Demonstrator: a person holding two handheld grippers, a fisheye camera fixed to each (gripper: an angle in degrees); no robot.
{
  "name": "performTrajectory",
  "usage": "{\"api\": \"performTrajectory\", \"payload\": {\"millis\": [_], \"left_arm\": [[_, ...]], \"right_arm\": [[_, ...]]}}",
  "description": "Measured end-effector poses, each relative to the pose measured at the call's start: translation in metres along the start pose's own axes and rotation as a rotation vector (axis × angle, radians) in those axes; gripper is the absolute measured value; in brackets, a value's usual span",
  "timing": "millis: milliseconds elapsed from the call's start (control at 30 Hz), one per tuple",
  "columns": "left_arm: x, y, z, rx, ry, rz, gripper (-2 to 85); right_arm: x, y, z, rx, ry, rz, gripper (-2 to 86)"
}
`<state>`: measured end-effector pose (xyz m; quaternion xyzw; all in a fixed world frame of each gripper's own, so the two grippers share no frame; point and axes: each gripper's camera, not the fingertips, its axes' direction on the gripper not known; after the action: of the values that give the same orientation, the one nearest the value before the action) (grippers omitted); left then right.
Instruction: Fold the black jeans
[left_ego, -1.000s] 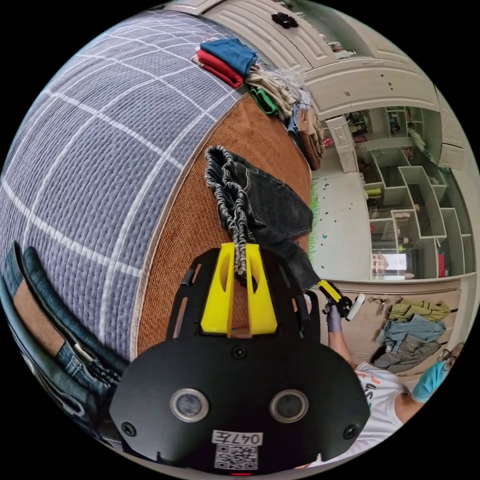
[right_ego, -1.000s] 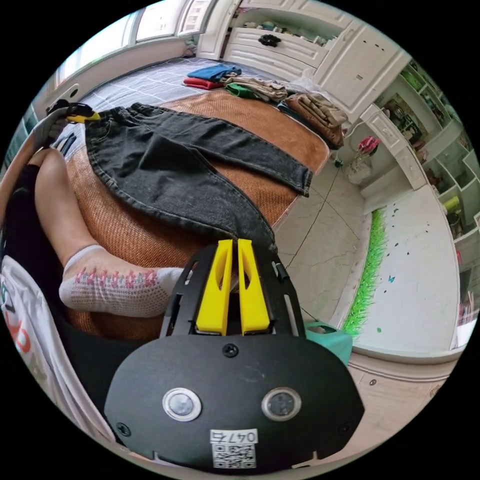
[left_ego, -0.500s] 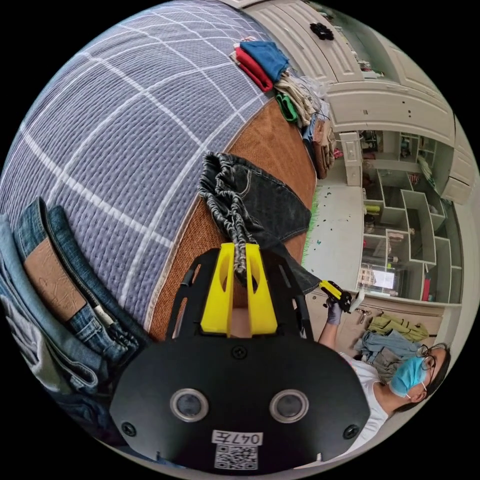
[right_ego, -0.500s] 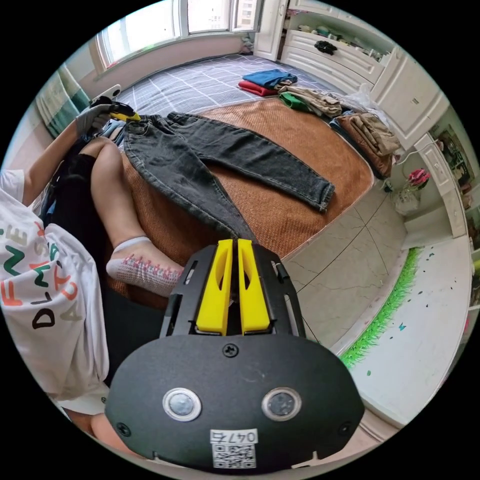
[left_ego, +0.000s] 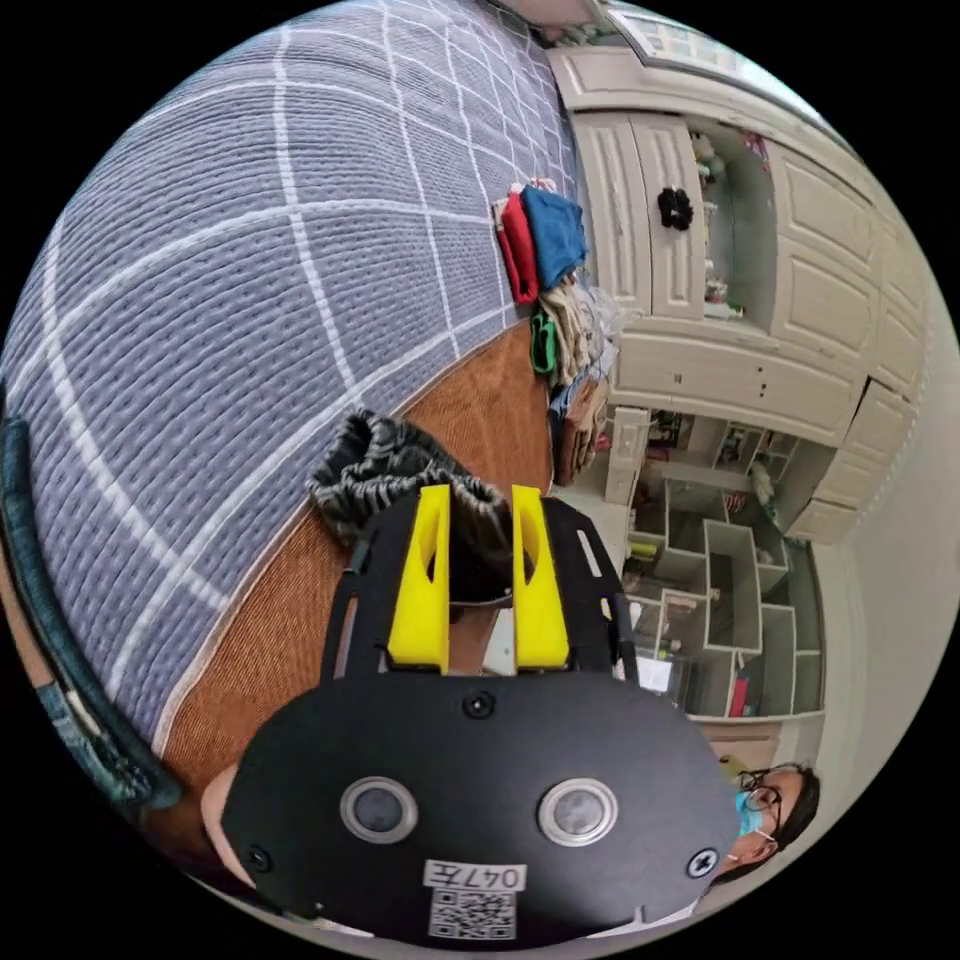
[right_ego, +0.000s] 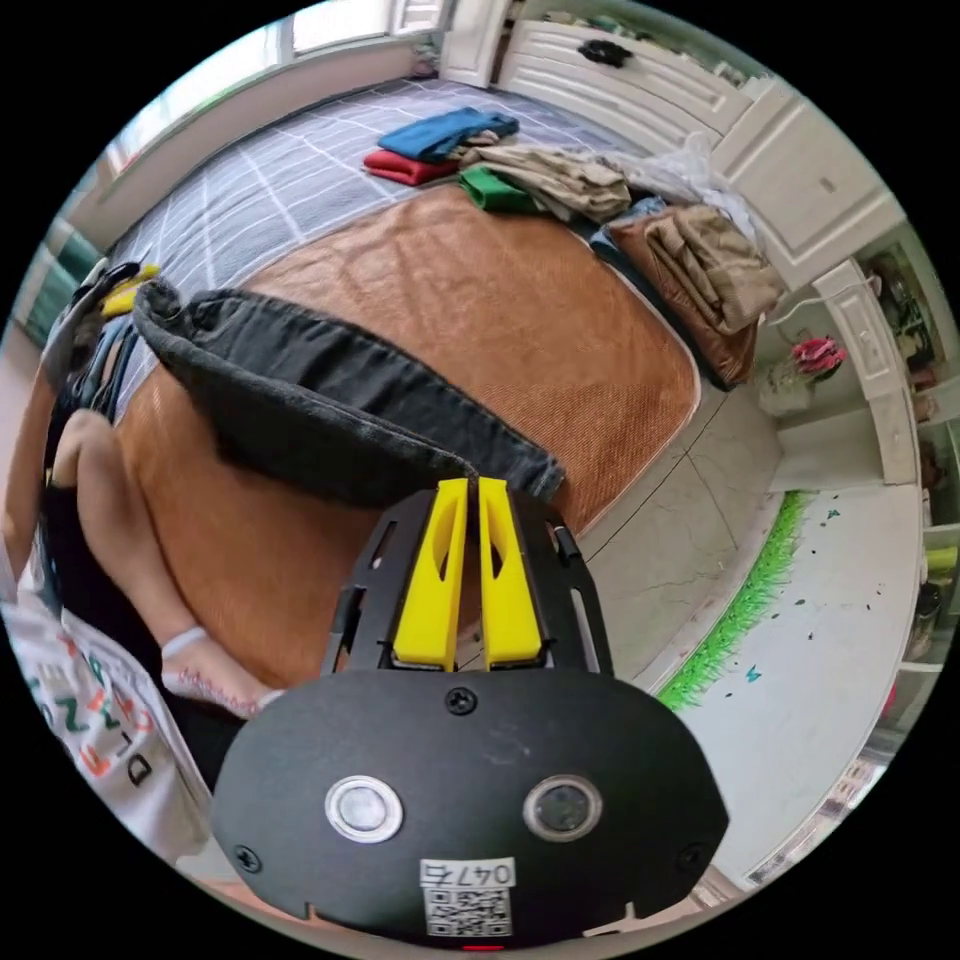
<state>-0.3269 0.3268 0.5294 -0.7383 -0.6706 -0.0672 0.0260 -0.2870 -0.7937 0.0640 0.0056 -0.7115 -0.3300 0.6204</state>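
Black denim jeans (right_ego: 330, 400) stretched lengthwise above brown woven mat (right_ego: 480, 290) on bed. Hem pinched by clenched right gripper (right_ego: 462, 510); bunched waistband between parted jaws of left gripper (left_ego: 478, 520), grip uncertain.

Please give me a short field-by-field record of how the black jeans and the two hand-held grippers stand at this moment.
garment: black jeans, doubled lengthwise into one long band over the brown mat
left hand-held gripper: jaws apart, elastic waistband bunched at the jaw tips
right hand-held gripper: jaws close together at the hem end of the jeans; the pinch itself is hidden
surface: brown mat on a grey checked bedspread
nearby: folded clothes pile at the far edge of the mat
person: leg and sock resting on the mat
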Motion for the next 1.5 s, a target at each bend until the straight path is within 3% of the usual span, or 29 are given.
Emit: {"api": "performTrajectory", "payload": {"millis": [133,233,333,433,567,700,1000,1100,1200,1333,1433,1500], "left_arm": [[-0.028,-0.011,0.012,0.181,0.018,0.015,15.1],[-0.038,-0.004,0.000,0.244,-0.090,0.063,16.1],[-0.015,-0.016,-0.014,0.183,-0.166,0.164,16.5],[0.018,-0.027,0.004,0.057,-0.311,0.272,18.3],[0.036,-0.023,0.060,-0.121,-0.409,0.319,20.6],[0.035,-0.014,0.086,-0.191,-0.545,0.308,20.2],[0.033,-0.010,0.079,-0.162,-0.399,0.321,11.6],[0.068,0.000,0.056,-0.028,-0.348,0.450,9.5],[0.092,0.012,0.027,0.134,-0.426,0.499,8.9],[0.060,0.008,0.012,0.148,-0.490,0.296,8.9],[0.035,0.014,-0.006,0.179,-0.370,0.192,8.0],[0.028,0.019,-0.015,0.193,-0.341,0.149,6.5]], "right_arm": [[0.049,-0.044,0.077,-0.053,-0.015,0.183,7.8],[0.054,-0.029,0.080,0.043,-0.028,0.286,10.8],[0.025,0.011,0.056,0.266,-0.091,0.264,6.8],[-0.034,0.032,0.053,0.361,-0.351,0.114,4.9],[-0.135,0.032,0.069,0.342,-0.469,-0.016,4.7],[-0.174,0.015,0.092,0.282,-0.379,0.024,5.5],[-0.202,-0.032,0.121,0.136,-0.294,-0.060,-0.7],[-0.195,-0.028,0.094,0.203,-0.377,0.012,-0.9],[-0.197,-0.022,0.083,0.304,-0.563,0.065,-0.9],[-0.237,-0.031,0.136,0.090,-0.606,-0.025,0.0],[-0.228,0.001,0.122,0.190,-0.656,-0.037,0.8],[-0.206,0.031,0.107,0.240,-0.569,0.012,0.9]]}}
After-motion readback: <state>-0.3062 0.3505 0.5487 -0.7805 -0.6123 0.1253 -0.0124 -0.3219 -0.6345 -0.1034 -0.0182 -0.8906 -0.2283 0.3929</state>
